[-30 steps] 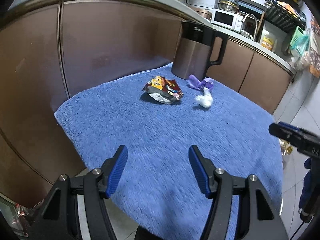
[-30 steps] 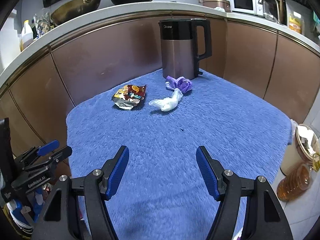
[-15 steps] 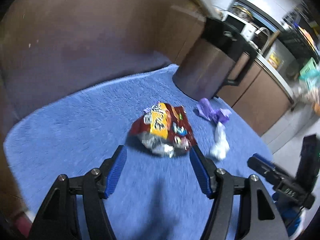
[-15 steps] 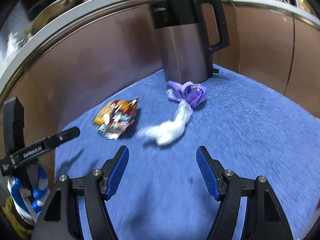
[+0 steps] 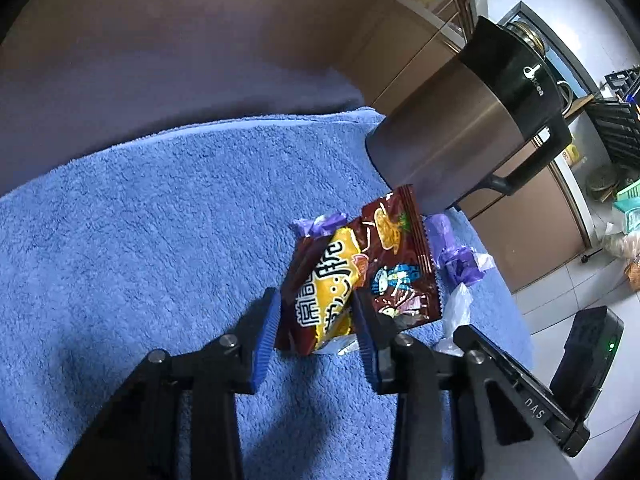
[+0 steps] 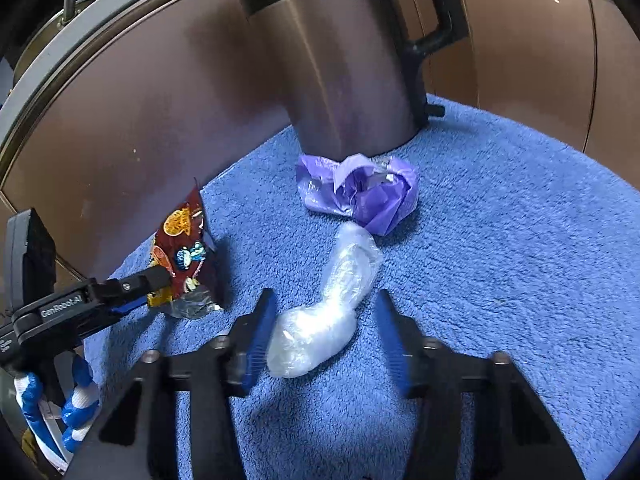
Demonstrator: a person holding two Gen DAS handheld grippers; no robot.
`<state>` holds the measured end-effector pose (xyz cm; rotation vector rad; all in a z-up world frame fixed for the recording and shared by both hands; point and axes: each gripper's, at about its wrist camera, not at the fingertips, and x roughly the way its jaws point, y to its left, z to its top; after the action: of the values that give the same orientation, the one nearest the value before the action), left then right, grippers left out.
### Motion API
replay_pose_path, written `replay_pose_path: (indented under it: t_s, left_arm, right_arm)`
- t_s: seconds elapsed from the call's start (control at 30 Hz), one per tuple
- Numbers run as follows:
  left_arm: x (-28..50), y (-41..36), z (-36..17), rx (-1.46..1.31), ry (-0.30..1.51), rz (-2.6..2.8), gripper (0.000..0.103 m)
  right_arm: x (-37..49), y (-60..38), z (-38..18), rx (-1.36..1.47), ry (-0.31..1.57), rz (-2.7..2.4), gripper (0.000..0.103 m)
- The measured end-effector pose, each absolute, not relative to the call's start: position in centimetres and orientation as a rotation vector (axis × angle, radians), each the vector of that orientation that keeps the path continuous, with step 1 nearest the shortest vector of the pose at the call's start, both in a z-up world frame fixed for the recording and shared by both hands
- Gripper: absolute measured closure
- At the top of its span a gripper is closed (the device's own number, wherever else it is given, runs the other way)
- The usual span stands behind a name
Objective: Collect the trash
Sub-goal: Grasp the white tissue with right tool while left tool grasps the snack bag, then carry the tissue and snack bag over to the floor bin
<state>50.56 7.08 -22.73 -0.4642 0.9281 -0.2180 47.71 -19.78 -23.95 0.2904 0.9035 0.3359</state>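
I see deep, fuzzy blue terry cloth (image 6: 500, 264) over the surface — matt and rough. The snack packet (image 5: 360, 276) is glossy printed film with a silvery foil inside. The clear bag (image 6: 328, 312) is thin crinkled plastic, the purple wrapper (image 6: 360, 192) shiny and creased. The kettle (image 5: 452, 136) — brushed metal body, black plastic top. Cabinet fronts (image 6: 160, 120) look smooth, semi-gloss brown.

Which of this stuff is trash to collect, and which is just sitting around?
Trash:
- snack bag, in left gripper
- clear wrap, between right gripper jaws
- purple wrapper

Not trash:
- kettle
- blue towel
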Motion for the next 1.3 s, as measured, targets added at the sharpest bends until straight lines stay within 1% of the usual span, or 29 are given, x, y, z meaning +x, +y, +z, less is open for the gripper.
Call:
replay_pose_path:
  t_s: [0.03, 0.1, 0.13, 0.17, 0.23, 0.57, 0.73, 0.9, 1.13, 1.3]
  left_arm:
    - [50.6, 7.0, -22.6, -0.457, 0.927, -0.22, 0.075]
    - [50.7, 6.9, -22.2, -0.465, 0.925, -0.252, 0.083]
    - [50.8, 6.8, -21.9, -0.465, 0.921, -0.263, 0.092]
    - [50.7, 6.6, -21.3, -0.456, 0.912, -0.278, 0.096]
    - [50.6, 6.2, -20.3, -0.436, 0.889, -0.302, 0.097]
    - [48.3, 6.4, -15.3, -0.415, 0.811, -0.358, 0.098]
    - [46.8, 7.1, -13.5, -0.418, 0.783, -0.358, 0.098]
    - [43.5, 7.3, -10.6, -0.397, 0.74, -0.373, 0.098]
    - [36.9, 6.4, -6.2, -0.361, 0.671, -0.422, 0.098]
    - [31.5, 3.4, -4.4, -0.302, 0.646, -0.497, 0.098]
  right_arm:
    - [47.7, -19.8, -24.0, 0.294, 0.903, 0.34, 0.065]
    - [47.5, -19.8, -23.8, 0.285, 0.898, 0.339, 0.067]
    - [47.4, -19.7, -23.7, 0.276, 0.892, 0.339, 0.069]
    - [47.2, -19.8, -23.8, 0.273, 0.889, 0.342, 0.07]
    - [46.7, -19.9, -23.6, 0.265, 0.878, 0.343, 0.072]
    - [44.0, -21.3, -21.3, 0.278, 0.807, 0.349, 0.073]
    - [42.4, -21.7, -19.2, 0.266, 0.766, 0.349, 0.073]
    - [40.2, -22.1, -16.5, 0.261, 0.721, 0.348, 0.074]
    - [32.9, -24.8, -10.8, 0.248, 0.623, 0.317, 0.074]
    - [26.5, -27.9, -8.0, 0.224, 0.565, 0.255, 0.074]
